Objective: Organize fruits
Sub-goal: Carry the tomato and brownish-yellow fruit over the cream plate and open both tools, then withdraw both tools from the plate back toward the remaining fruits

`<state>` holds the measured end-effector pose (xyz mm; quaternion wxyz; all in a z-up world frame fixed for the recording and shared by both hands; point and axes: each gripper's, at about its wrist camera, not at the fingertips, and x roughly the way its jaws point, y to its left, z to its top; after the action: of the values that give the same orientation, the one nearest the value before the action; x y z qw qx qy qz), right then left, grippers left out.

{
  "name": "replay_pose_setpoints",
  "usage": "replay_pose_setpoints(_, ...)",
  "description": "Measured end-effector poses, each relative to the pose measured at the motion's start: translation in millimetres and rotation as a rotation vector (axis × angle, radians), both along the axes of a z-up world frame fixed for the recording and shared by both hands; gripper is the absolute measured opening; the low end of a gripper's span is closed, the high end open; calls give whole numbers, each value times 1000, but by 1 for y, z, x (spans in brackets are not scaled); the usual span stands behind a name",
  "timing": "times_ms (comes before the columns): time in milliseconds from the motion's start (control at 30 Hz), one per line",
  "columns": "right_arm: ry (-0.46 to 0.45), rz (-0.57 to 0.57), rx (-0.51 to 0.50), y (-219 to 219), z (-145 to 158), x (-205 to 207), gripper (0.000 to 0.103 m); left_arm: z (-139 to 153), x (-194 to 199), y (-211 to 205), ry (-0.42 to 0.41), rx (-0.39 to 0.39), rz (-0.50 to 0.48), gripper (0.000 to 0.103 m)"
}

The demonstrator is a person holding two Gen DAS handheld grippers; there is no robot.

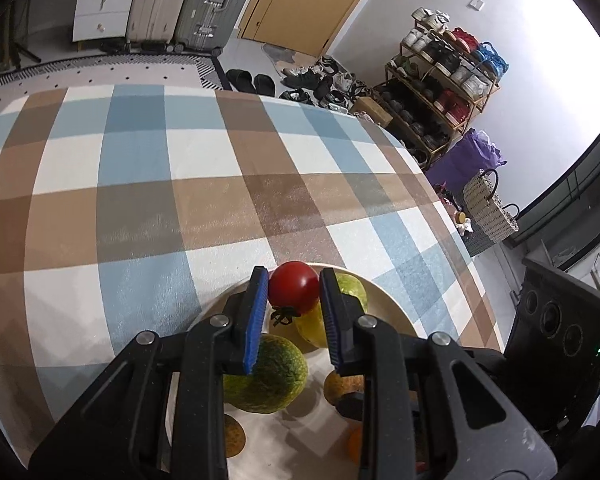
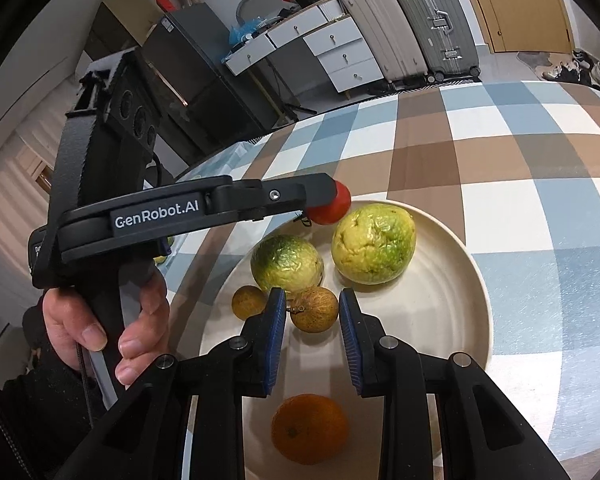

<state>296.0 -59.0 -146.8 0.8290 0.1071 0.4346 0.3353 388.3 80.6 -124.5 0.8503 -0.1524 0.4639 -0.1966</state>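
The left gripper (image 1: 294, 292) pinches a red tomato (image 1: 293, 288) above the plate's (image 2: 452, 280) far rim. The right gripper (image 2: 312, 312) pinches a small brown fruit (image 2: 314, 309)

We are looking at a table (image 1: 140, 184) wearing a checked cloth (image 2: 500, 152) — blue, brown and white squares. Sitting directly on the cloth is one cream plate (image 2: 460, 264) — near the table's edge.

Six fruits (image 2: 374, 244), perhaps; one plate (image 2: 452, 300)
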Motion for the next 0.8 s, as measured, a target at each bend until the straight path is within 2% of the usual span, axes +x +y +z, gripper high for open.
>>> replay_pose_setpoints(267, 2, -27, -18, 5, 2, 1, 30, 4, -1, 5, 13, -3, 21, 24)
replay_pose_setpoints(367, -8, -33, -14, 3, 4, -4, 41, 15, -8, 5, -1, 8, 20, 24)
replay_pose_setpoints(467, -26, -35, -11, -2, 9, -15, 44, 31, -19, 8, -33, 37, 44, 29)
replay_pose_setpoints(567, -58, -33, 1, -10, 18, -33, 50, 51, -37, 13, -74, 50, 68, 42)
replay_pose_setpoints(633, -90, -37, -6, -17, 25, -48, 51, 64, -55, 15, -108, 68, 89, 57)
replay_pose_setpoints(667, -101, -41, -7, -20, 28, -54, 52, 70, -63, 16, -121, 77, 99, 62)
replay_pose_setpoints(733, -126, -53, 5, -30, 34, -69, 65, 82, -85, 18, -144, 98, 138, 77)
replay_pose_setpoints(800, -156, -67, 22, -40, 41, -87, 69, 92, -106, 17, -169, 101, 165, 80)
